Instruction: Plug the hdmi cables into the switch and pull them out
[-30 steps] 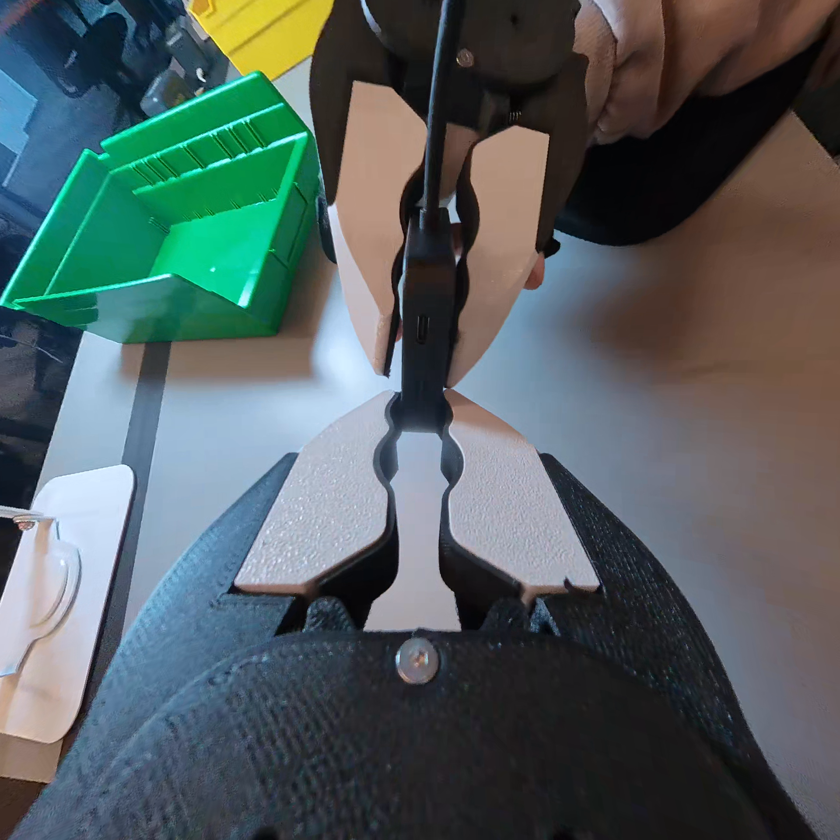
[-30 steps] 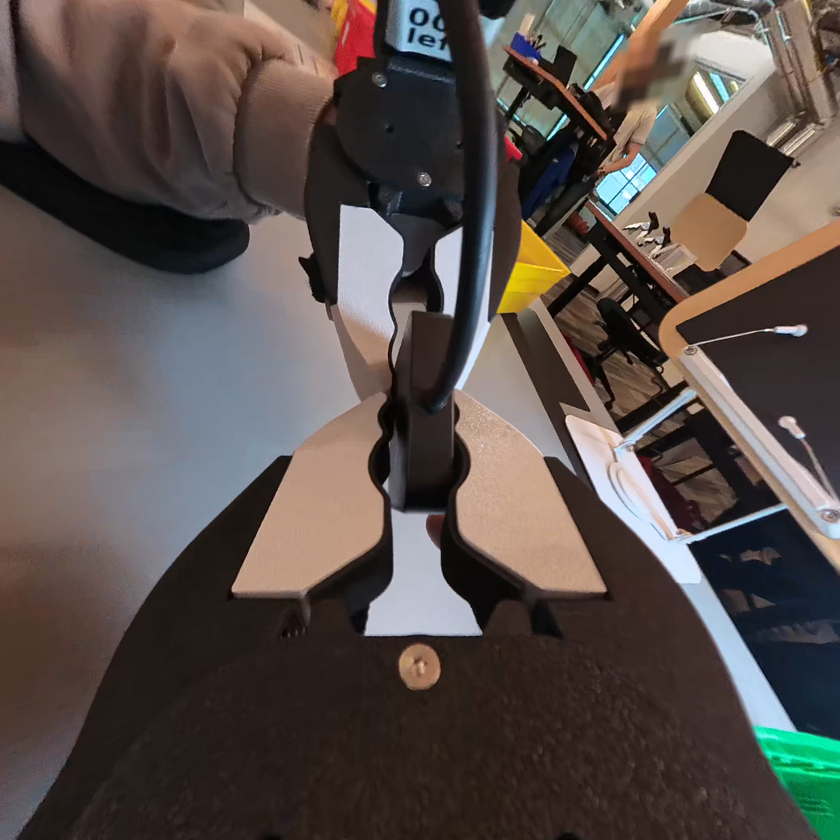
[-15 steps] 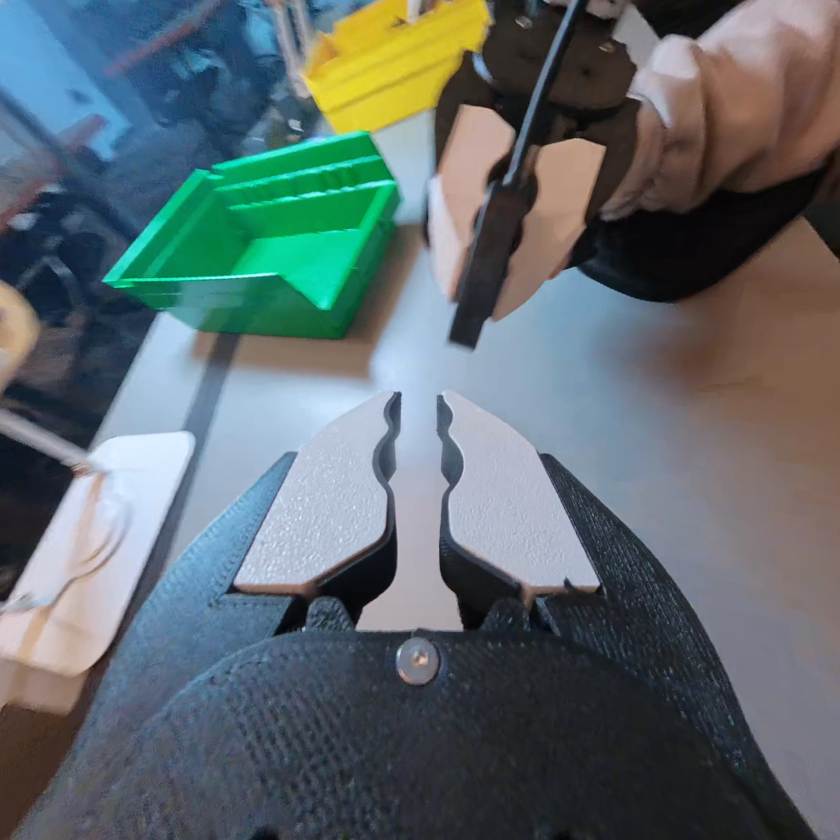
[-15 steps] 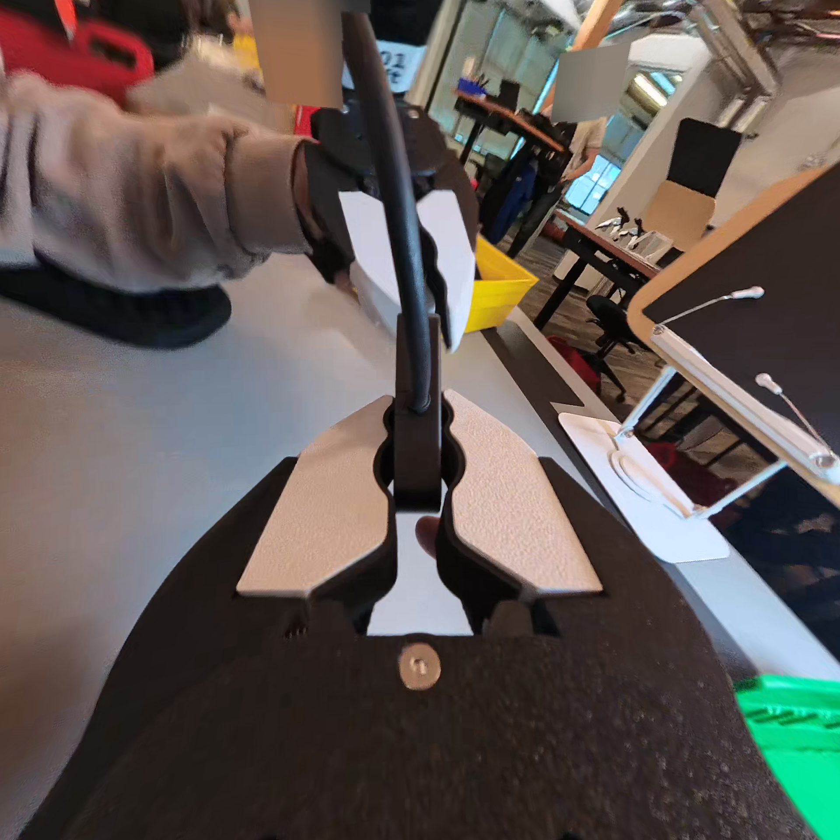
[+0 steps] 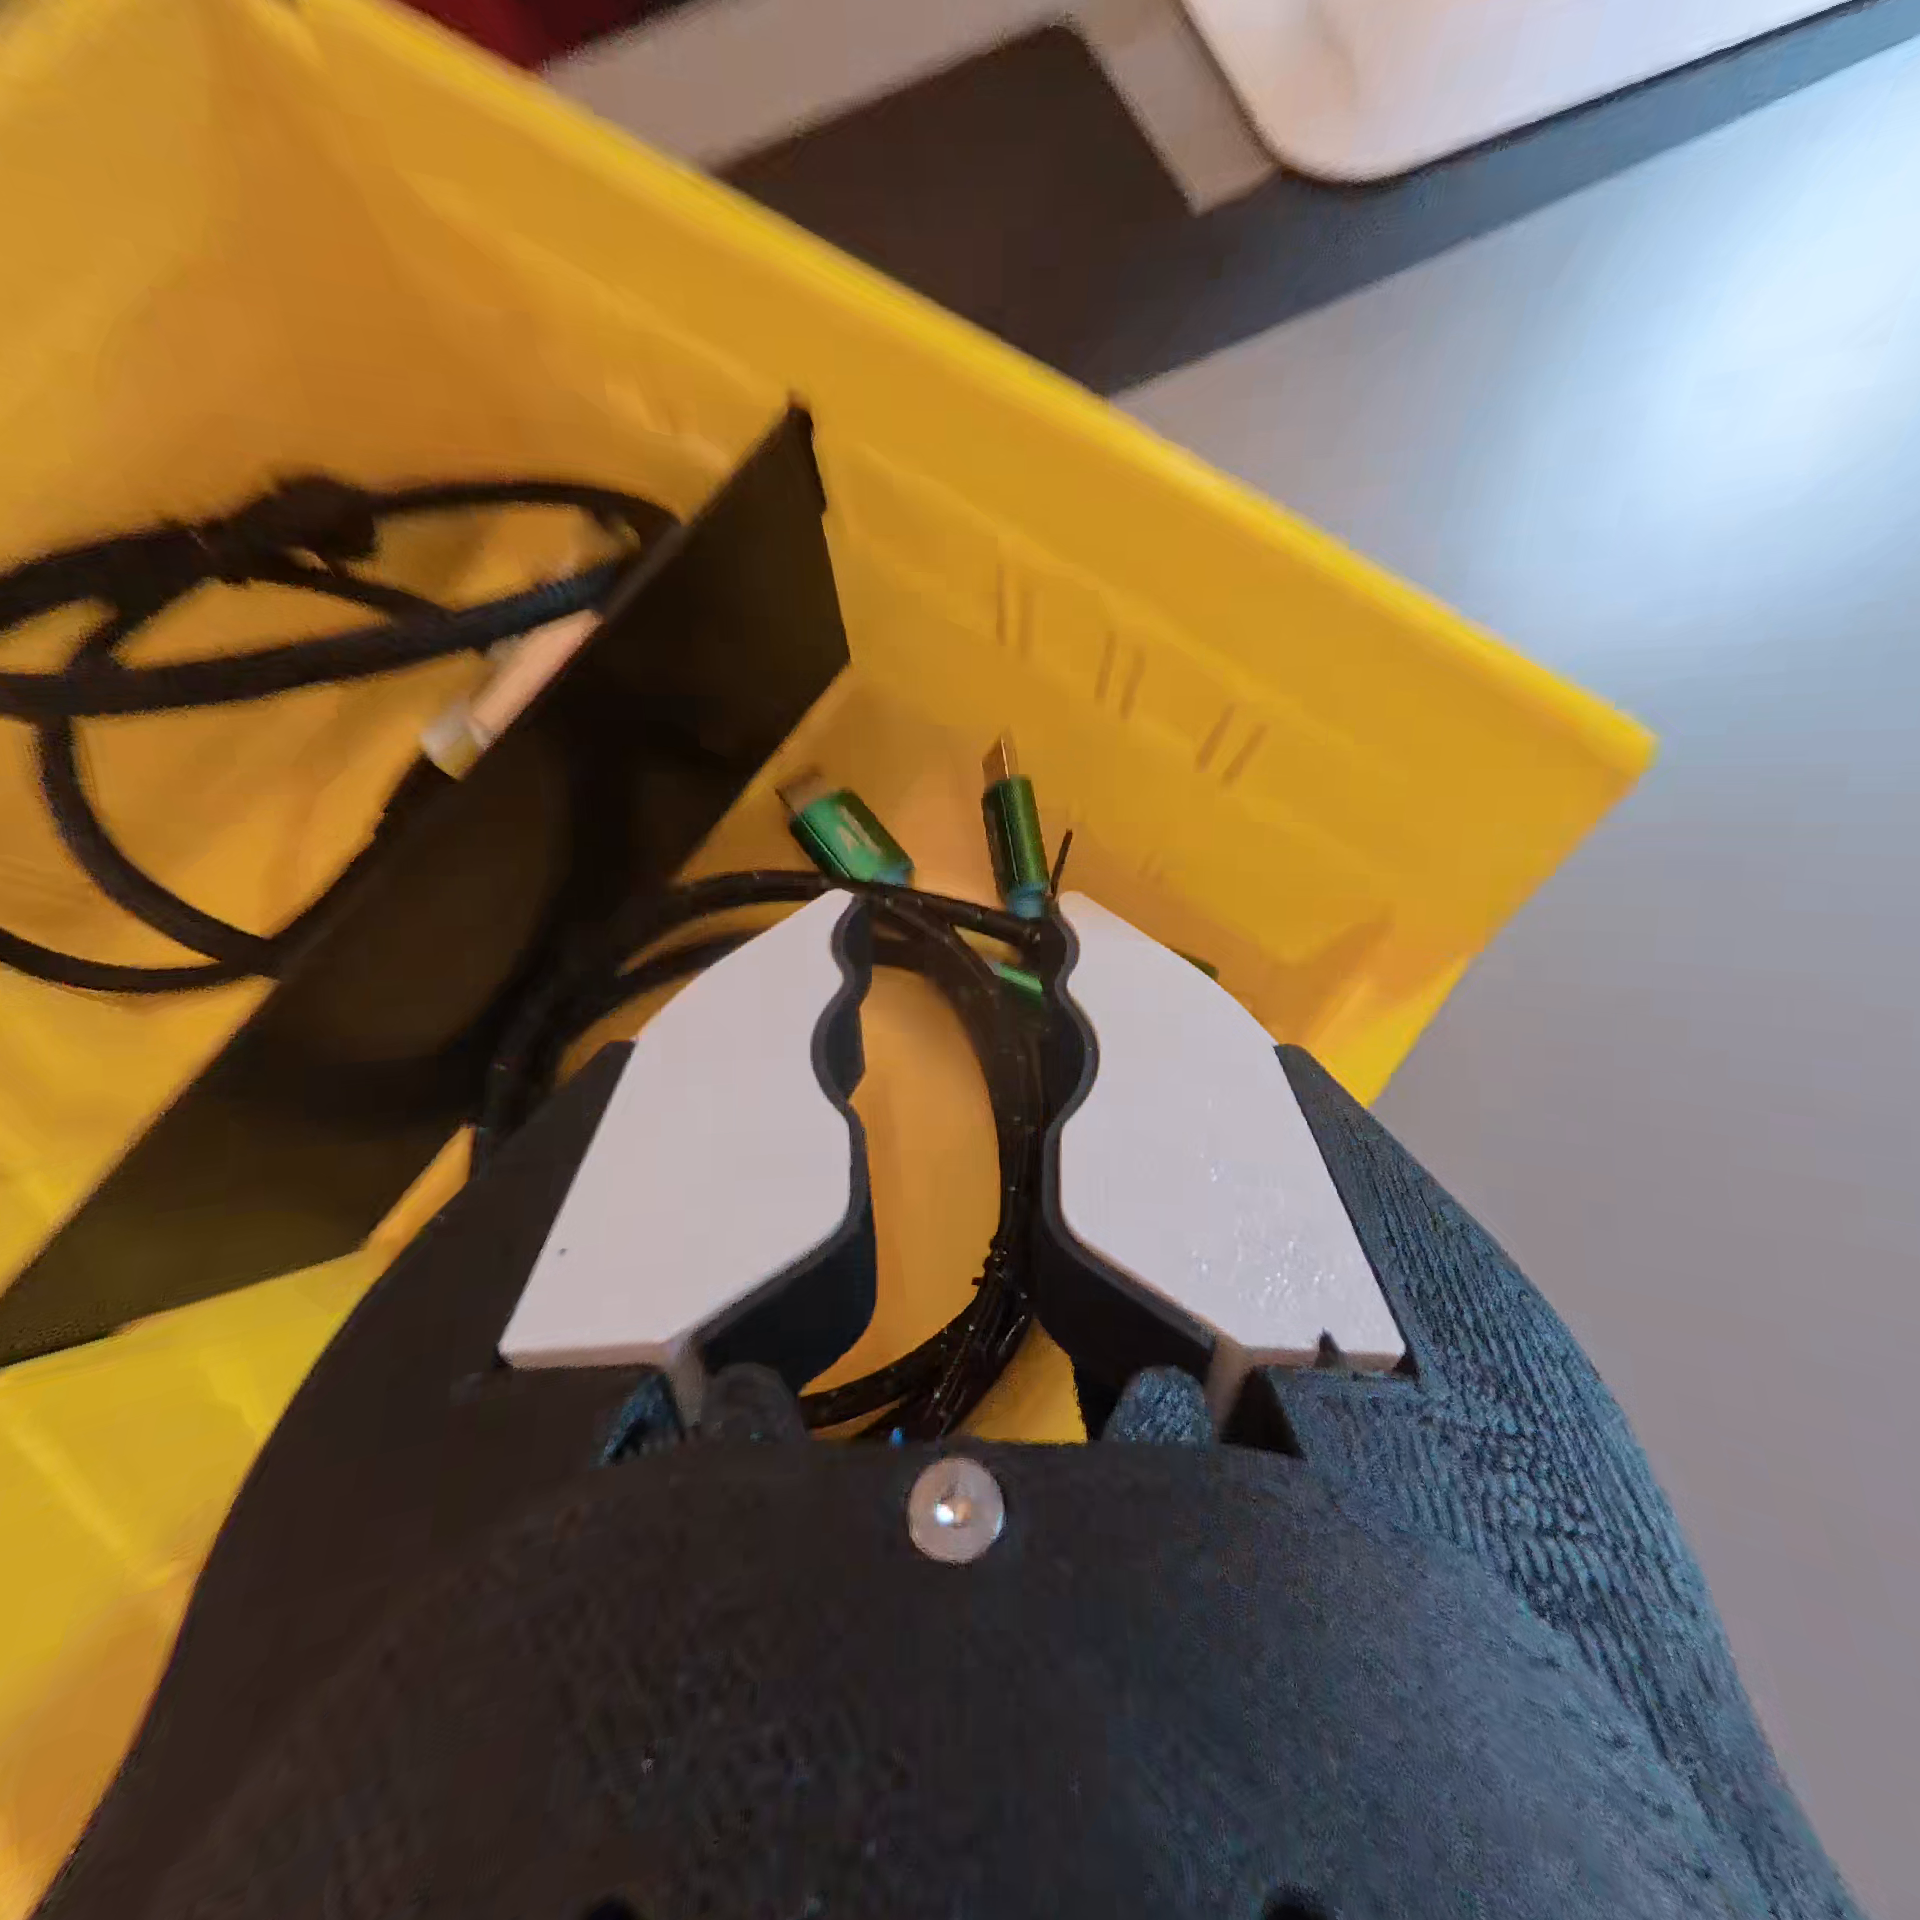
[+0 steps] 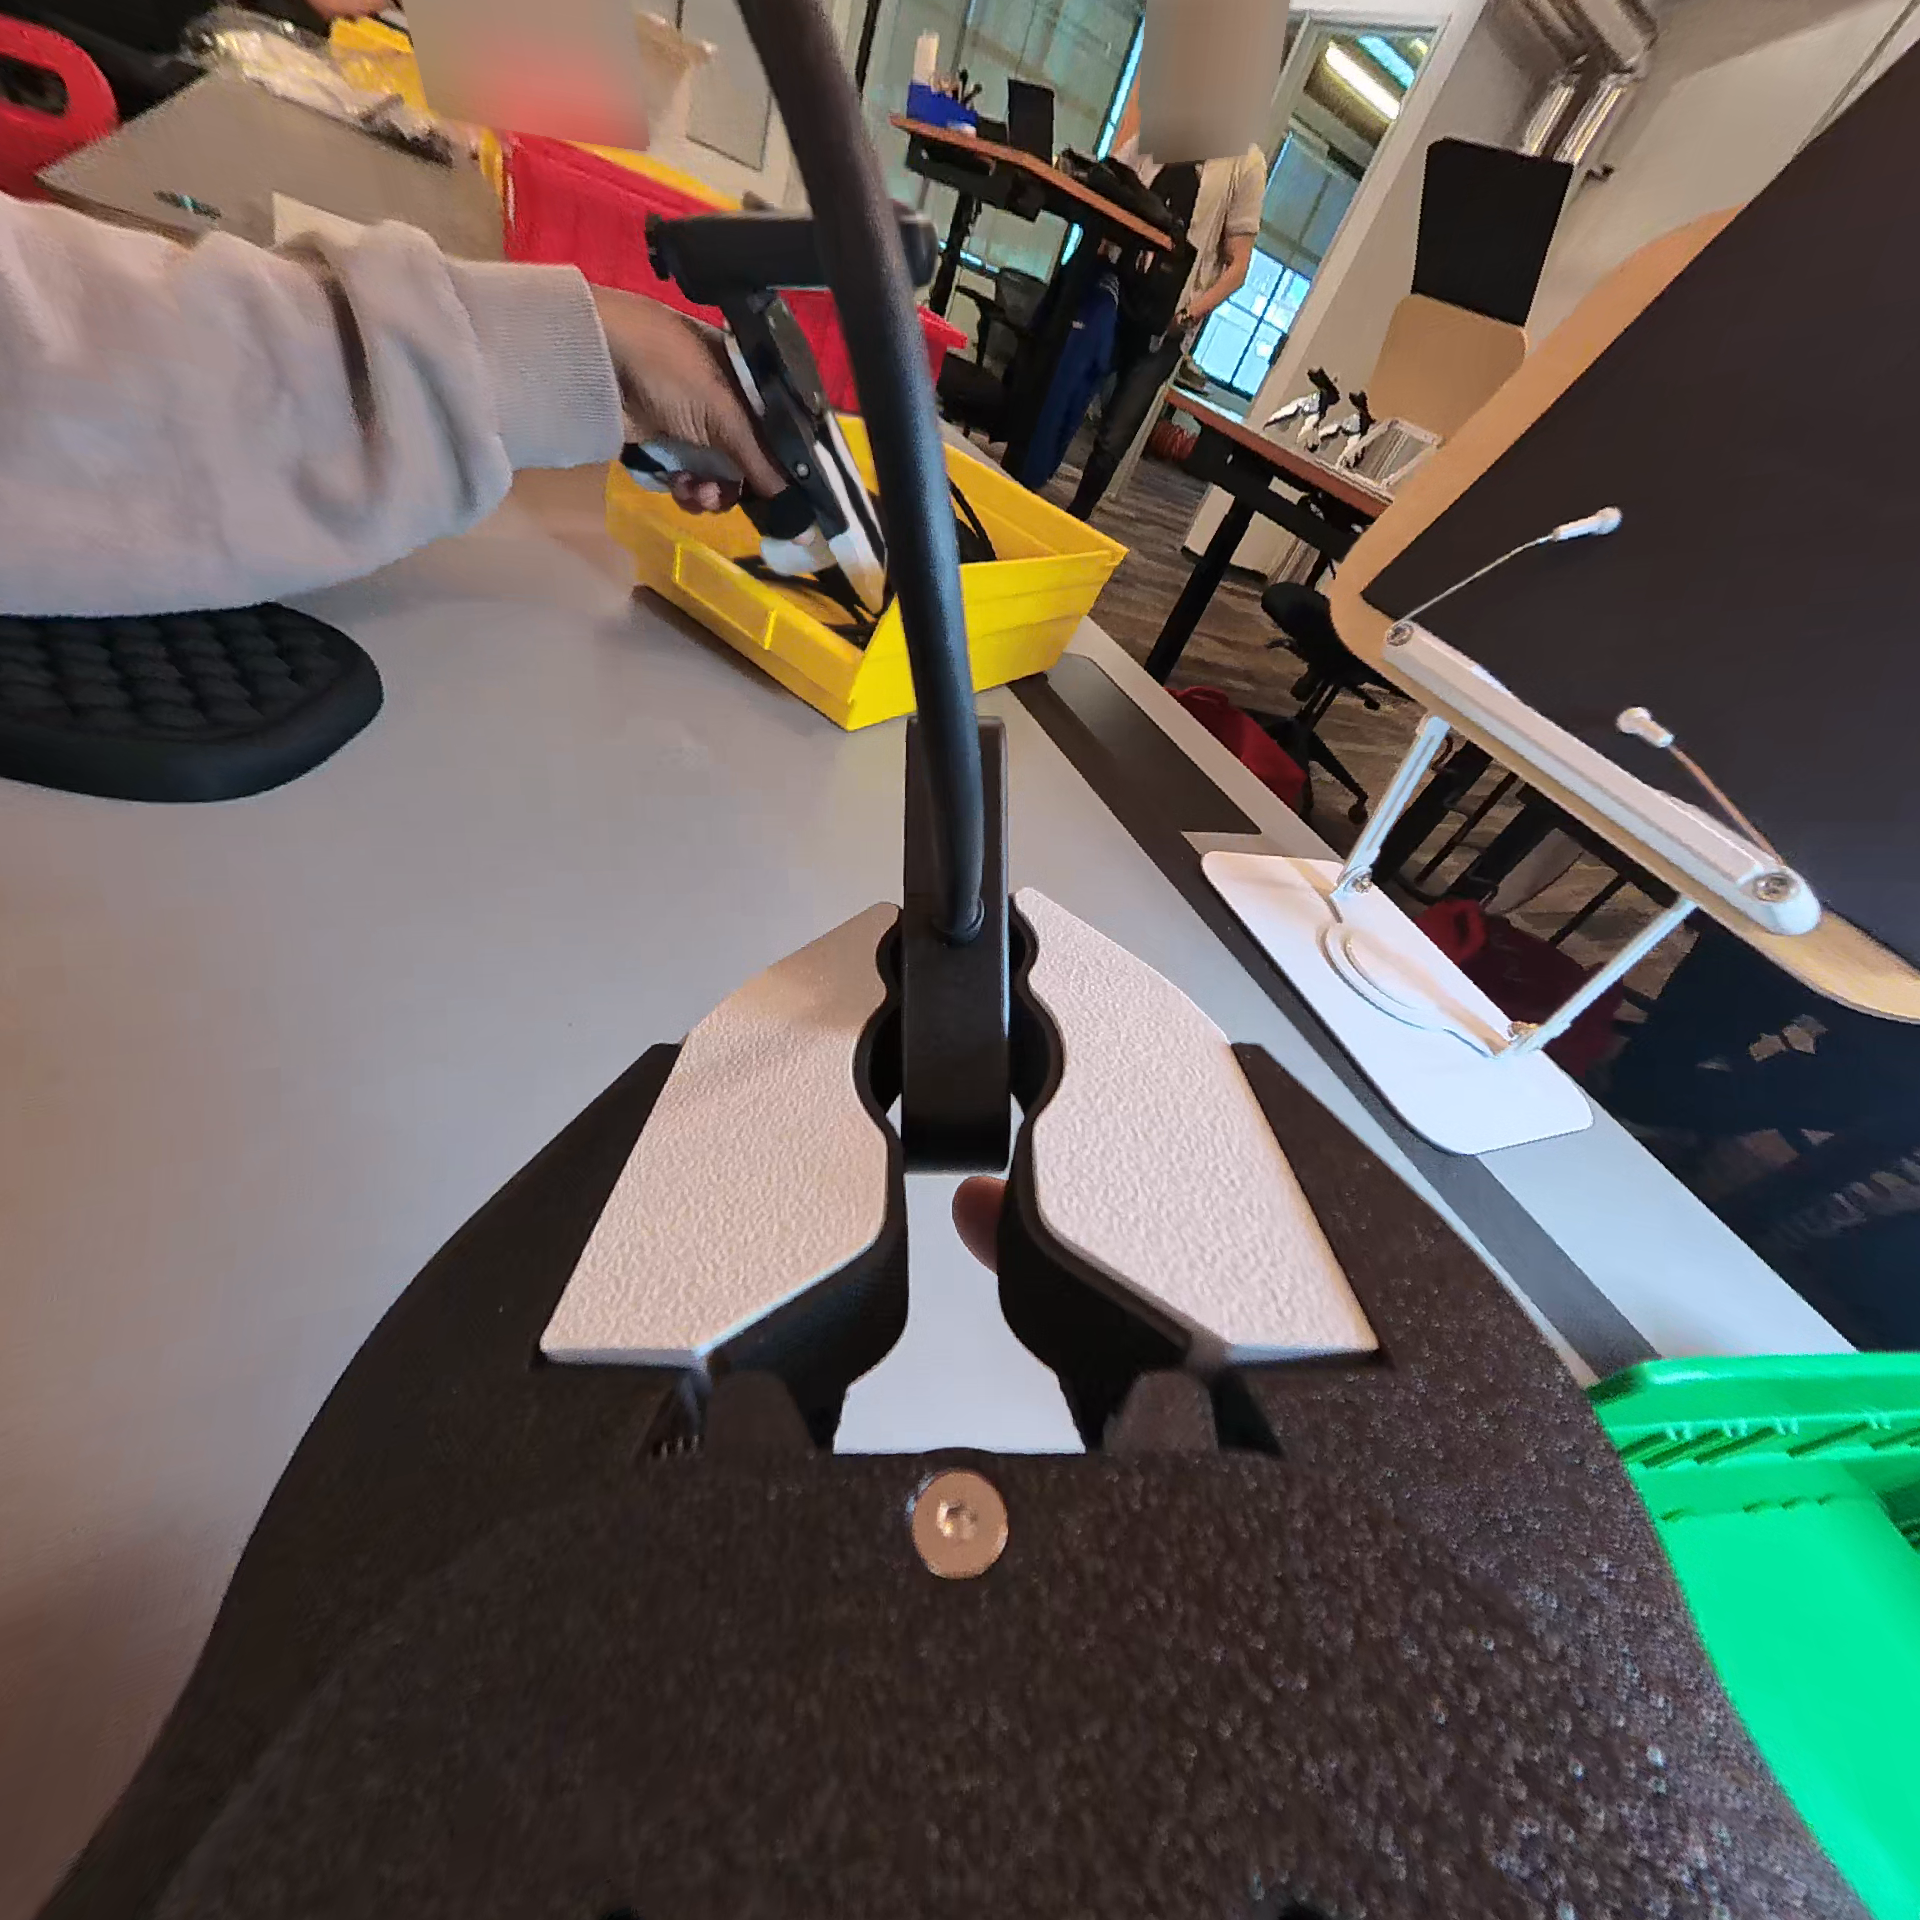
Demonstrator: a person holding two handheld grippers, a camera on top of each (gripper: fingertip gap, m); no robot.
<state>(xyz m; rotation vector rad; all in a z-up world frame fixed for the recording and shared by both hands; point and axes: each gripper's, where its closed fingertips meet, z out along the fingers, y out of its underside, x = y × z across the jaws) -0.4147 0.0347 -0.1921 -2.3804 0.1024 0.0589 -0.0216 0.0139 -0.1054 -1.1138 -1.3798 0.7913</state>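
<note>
Right gripper [image 6: 954, 925] squeezed tight on the black switch [image 6: 954, 1039], with a thick black cable [image 6: 894, 416] curving up out of it, above the grey table [image 6: 416, 883]. Left gripper [image 5: 956, 914] wide open, holding nothing, hanging over coiled green-tipped cables [image 5: 1008, 1101] inside the yellow bin [image 5: 1195, 644].

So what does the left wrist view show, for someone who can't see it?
The open left gripper reaches into a yellow bin, above a coiled black cable with green plugs. A black divider splits the bin; another black cable lies beyond it.
</note>
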